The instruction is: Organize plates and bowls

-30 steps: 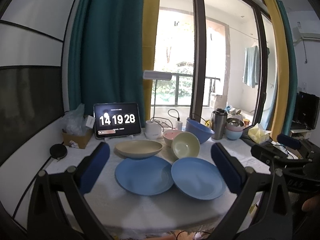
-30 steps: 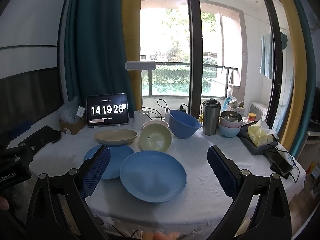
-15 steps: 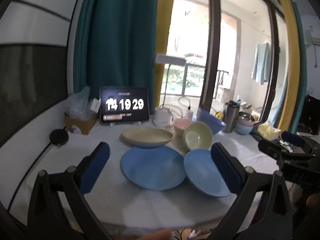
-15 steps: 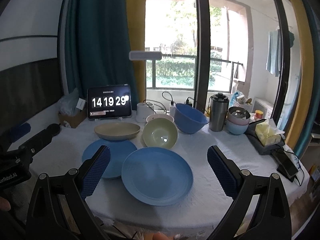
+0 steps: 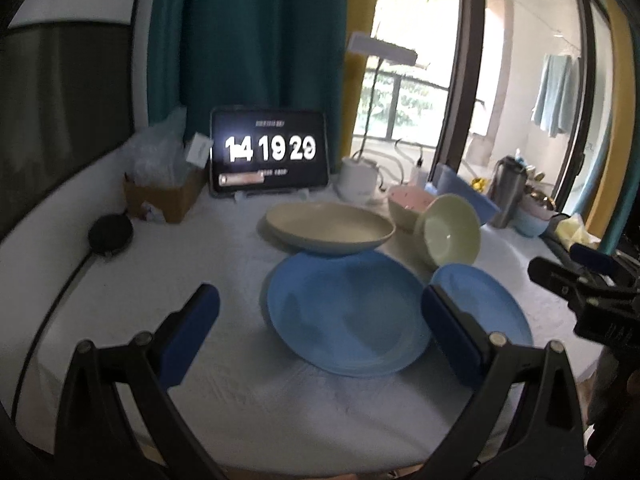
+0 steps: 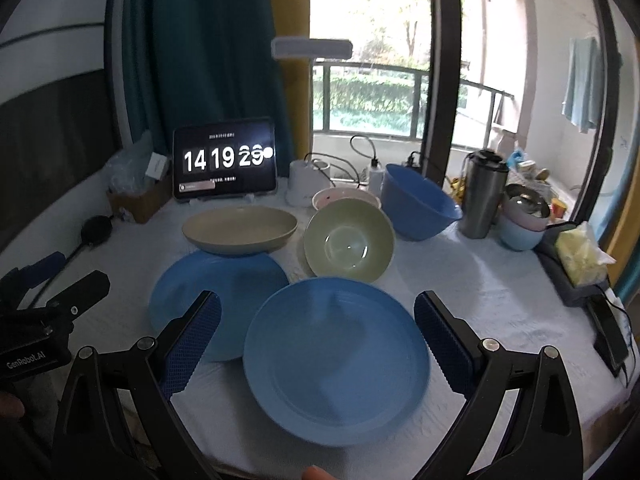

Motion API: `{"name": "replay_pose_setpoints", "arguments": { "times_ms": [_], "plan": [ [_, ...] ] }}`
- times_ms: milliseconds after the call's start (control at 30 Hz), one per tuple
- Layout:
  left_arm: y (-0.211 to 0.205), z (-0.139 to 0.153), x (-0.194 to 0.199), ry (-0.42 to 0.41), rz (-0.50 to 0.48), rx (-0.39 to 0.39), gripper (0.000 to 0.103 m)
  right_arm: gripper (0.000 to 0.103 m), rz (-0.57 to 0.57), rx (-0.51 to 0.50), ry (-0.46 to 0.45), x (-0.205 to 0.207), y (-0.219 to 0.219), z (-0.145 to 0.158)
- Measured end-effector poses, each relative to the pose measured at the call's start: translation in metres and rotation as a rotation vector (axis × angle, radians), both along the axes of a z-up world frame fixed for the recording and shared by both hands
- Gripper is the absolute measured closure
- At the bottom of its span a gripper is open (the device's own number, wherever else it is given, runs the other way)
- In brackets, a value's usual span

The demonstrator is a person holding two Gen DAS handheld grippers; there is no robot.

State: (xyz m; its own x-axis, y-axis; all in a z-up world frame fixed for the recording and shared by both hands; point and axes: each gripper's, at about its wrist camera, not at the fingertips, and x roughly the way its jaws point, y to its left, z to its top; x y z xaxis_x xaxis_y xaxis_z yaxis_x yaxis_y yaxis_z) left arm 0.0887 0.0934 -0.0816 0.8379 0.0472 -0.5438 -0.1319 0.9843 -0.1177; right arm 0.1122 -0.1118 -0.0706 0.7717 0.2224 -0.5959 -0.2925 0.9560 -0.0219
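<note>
White table (image 6: 500, 300): blue plates (image 6: 336, 356) overlap centrally.

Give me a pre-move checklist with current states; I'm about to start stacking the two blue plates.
1. Left gripper open, nothing held: ok.
2. Right gripper open, nothing held: ok.
3. Right blue plate bare, lined up between the right fingers: ok.
4. Left blue plate free to lift: not ok, beige dish appears to overlap its far rim.
5. Green bowl stable: cannot tell, it is tilted on its side.
</note>
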Motion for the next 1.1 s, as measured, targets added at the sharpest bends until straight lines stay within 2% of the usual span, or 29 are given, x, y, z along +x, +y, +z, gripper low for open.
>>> {"name": "replay_pose_setpoints", "arguments": {
  "times_ms": [300, 733, 800, 967, 1100],
  "plan": [
    [0.016, -0.03, 0.042, 0.096, 0.015, -0.025, 0.002, 0.009, 0.096, -0.019, 0.095, 0.048, 0.036, -0.029],
    [0.031, -0.076, 0.082, 0.219, 0.025, -0.066, 0.004, 0.029, 0.183, -0.069, 0.245, 0.106, 0.079, -0.069],
    [0.034, -0.08, 0.087, 0.235, 0.029, -0.076, 0.012, 0.032, 0.19, -0.09, 0.262, 0.115, 0.086, -0.073],
    [0.036, -0.088, 0.095, 0.269, 0.031, -0.089, 0.017, 0.033, 0.159, -0.125, 0.336, 0.141, 0.096, -0.087],
    [0.037, -0.099, 0.103, 0.32, 0.029, -0.113, 0.034, 0.033, 0.149, -0.152, 0.407, 0.155, 0.099, -0.097]
  ]
}}
